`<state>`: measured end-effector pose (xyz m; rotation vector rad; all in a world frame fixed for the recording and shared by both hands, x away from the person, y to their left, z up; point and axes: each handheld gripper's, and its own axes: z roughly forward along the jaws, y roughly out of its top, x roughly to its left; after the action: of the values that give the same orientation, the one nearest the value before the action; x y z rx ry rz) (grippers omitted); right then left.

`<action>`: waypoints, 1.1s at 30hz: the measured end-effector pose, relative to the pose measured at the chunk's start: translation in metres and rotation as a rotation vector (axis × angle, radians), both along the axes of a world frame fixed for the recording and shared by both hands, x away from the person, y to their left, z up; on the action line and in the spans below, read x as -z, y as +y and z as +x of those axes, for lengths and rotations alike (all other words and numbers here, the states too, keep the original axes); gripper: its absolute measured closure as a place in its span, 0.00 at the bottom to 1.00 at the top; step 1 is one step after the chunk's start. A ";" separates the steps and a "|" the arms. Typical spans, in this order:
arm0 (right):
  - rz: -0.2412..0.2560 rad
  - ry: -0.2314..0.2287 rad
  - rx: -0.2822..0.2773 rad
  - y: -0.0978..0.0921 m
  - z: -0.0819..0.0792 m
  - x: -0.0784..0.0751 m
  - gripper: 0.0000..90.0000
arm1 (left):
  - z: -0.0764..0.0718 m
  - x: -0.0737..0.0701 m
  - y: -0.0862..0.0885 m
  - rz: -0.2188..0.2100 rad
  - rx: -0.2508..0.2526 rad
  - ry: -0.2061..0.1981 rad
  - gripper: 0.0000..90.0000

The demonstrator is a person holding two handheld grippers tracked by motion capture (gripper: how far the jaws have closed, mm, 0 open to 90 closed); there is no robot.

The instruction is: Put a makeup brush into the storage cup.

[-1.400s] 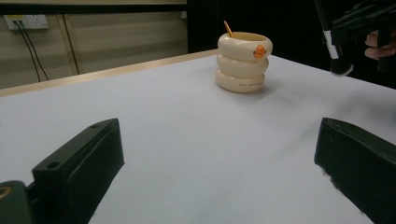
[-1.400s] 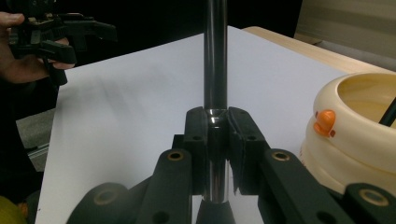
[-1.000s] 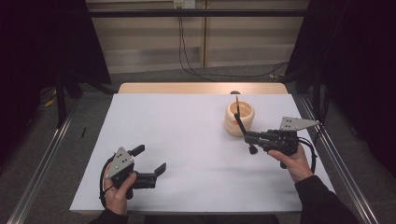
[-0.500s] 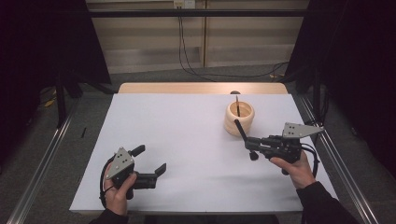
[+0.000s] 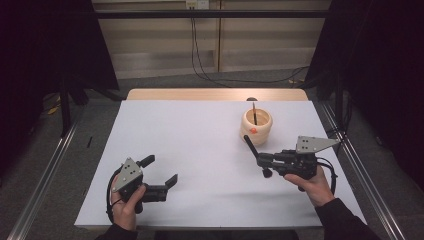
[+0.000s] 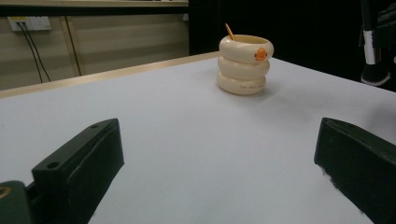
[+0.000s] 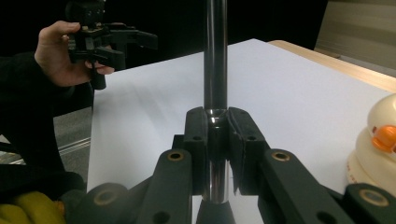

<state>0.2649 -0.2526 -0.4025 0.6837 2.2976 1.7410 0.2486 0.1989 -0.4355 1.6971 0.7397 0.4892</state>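
Two grippers are working over one white table [image 5: 200,145]. At the left, the left gripper [image 5: 159,174] is hovering low near the front edge, its jaws spread wide with nothing between them. At the right, the right gripper [image 5: 261,160] is clamping one dark-handled makeup brush [image 5: 249,143] (bristles visible in the left gripper view), just in front of one cream ringed cup [image 5: 256,125], which is holding one thin stick [image 5: 254,113].

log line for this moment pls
right gripper: shut on brush, beside cup | left gripper: open, idle | cup: upright, holds a stick
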 end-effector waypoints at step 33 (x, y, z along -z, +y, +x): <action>-0.338 0.108 -0.109 0.049 0.045 -0.008 0.87 | 0.002 0.001 -0.001 0.018 0.015 0.008 0.01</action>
<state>0.3096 -0.2039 -0.3944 0.6097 2.6583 1.3312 0.2504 0.1978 -0.4366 1.7211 0.7295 0.4802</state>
